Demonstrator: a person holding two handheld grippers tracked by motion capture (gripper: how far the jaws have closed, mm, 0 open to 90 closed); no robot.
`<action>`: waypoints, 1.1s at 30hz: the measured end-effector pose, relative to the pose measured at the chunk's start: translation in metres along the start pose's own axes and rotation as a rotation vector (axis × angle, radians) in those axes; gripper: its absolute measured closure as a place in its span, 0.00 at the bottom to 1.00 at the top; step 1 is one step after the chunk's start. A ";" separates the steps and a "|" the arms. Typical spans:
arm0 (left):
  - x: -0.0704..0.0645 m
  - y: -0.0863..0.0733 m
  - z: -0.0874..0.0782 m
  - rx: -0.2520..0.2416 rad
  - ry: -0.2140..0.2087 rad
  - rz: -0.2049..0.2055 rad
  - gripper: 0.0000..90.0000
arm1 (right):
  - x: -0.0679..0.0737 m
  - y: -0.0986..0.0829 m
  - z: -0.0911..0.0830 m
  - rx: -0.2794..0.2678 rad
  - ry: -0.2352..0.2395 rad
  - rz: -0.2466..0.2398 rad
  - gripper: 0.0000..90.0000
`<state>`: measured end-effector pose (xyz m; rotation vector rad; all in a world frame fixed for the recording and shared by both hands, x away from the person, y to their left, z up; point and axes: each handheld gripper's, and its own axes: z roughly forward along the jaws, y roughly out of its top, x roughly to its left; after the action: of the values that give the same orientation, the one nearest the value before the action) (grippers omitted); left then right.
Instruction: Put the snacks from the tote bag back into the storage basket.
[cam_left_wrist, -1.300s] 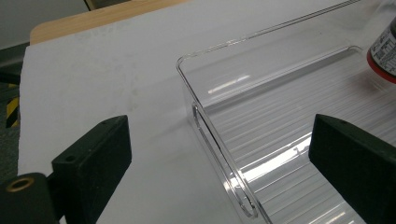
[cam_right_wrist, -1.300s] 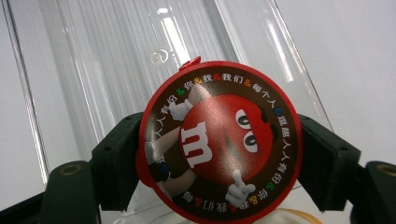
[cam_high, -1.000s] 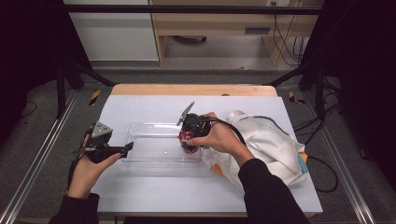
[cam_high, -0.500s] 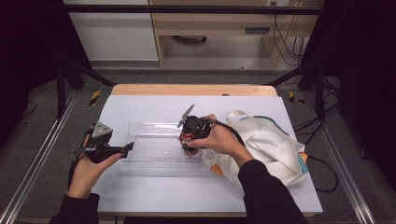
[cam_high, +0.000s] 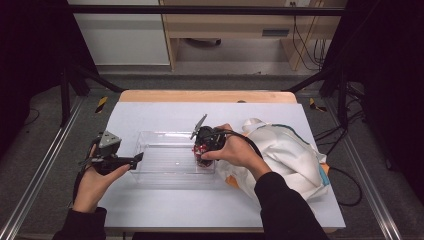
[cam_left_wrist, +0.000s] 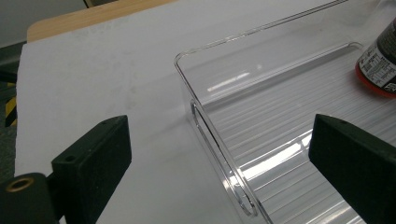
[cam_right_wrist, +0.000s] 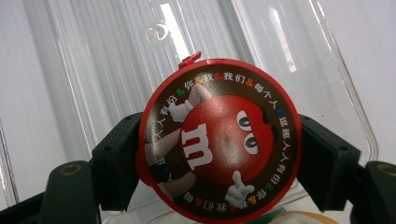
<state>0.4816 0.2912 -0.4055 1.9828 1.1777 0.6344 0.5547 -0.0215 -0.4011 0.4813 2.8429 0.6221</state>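
white table, clear tray, cloth bag

right hand-held gripper perhaps lower, candy tub likewise

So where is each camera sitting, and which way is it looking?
High view: above the person's side, looking forward and down at the table; forearms and both hands show.
Left gripper view: on the left gripper, facing the clear tray; open jaws show.
Right gripper view: on the right gripper, looking down into the tray; jaws clamp the candy tub.
All three share tray and tub.
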 end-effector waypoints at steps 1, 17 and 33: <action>0.000 0.000 0.000 0.000 0.000 0.000 0.07 | 0.000 0.000 0.000 0.000 -0.001 0.000 0.28; 0.000 0.000 0.000 0.003 -0.001 0.001 0.07 | 0.002 0.000 0.004 0.027 -0.001 -0.013 0.28; 0.000 -0.001 0.001 0.010 -0.003 0.002 0.07 | 0.000 0.000 0.006 0.034 0.005 -0.026 0.28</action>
<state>0.4819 0.2911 -0.4068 1.9935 1.1792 0.6272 0.5558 -0.0192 -0.4064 0.4483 2.8635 0.5721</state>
